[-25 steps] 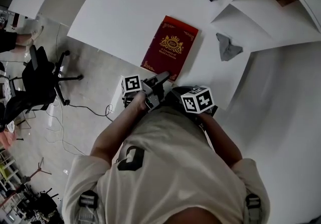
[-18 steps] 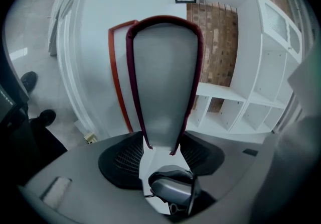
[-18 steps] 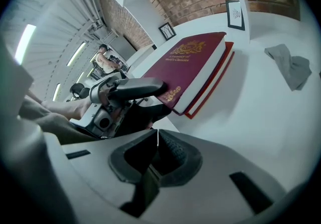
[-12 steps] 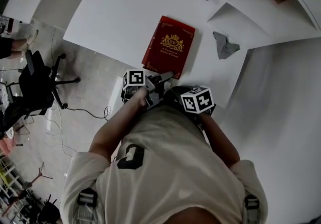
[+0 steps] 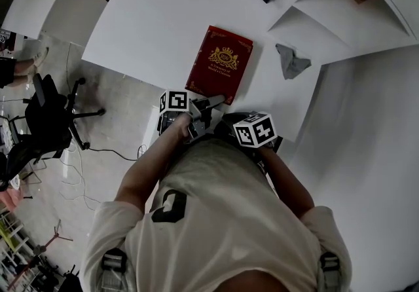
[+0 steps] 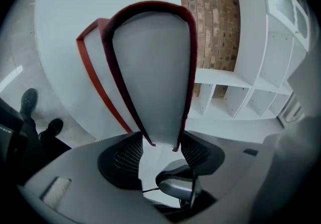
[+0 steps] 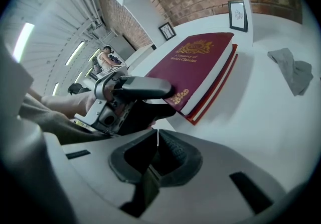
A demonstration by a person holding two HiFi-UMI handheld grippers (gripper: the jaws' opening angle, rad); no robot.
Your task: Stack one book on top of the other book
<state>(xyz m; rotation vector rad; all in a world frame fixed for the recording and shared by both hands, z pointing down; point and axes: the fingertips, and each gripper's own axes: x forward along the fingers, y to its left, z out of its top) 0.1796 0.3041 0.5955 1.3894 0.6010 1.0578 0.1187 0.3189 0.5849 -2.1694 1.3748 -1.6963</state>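
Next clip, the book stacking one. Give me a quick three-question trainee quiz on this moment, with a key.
1. True or false: the grey cloth lies on top of the books.
2. What is between the pads of the left gripper? A) a corner of the top book B) the cloth C) nothing
3. Which gripper is empty, with its jaws together?
Key:
1. False: the cloth lies on the table beside the books.
2. A: the gripper clamps that corner, its jaws having just eased open slightly; the top book lies over the lower book.
3. The right gripper.
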